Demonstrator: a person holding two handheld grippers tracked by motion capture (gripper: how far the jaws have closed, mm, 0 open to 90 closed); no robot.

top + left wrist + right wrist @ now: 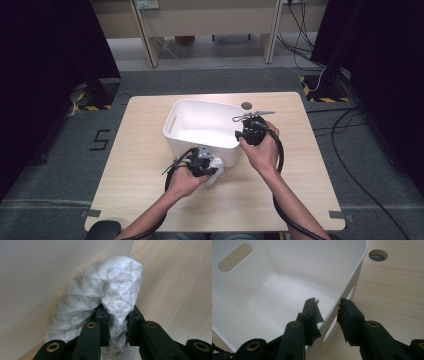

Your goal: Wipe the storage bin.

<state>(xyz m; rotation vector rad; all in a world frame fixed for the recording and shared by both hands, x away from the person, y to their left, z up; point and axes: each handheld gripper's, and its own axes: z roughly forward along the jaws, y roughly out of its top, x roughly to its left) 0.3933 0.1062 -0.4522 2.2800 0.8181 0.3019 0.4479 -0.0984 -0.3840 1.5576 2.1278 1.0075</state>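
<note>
A crumpled white quilted cloth (110, 285) lies against the near outer wall of a white plastic bin (200, 145) on the wooden table (140, 190). My left gripper (117, 315) is shut on a fold of that cloth (217, 172), low at the bin's front right corner; in the high view the left gripper (212, 167) sits in the left hand. My right gripper (328, 306) straddles the right wall of the bin (287, 265), one jaw inside and one outside, with the pads slightly off the wall. In the high view the right gripper (240, 136) is at the bin's right rim.
The bin is empty inside and has slot handles (234, 257) in its walls. A round cable hole (246, 105) sits in the table behind the bin. Black cables trail from both grippers. Dark stands and floor cables flank the table.
</note>
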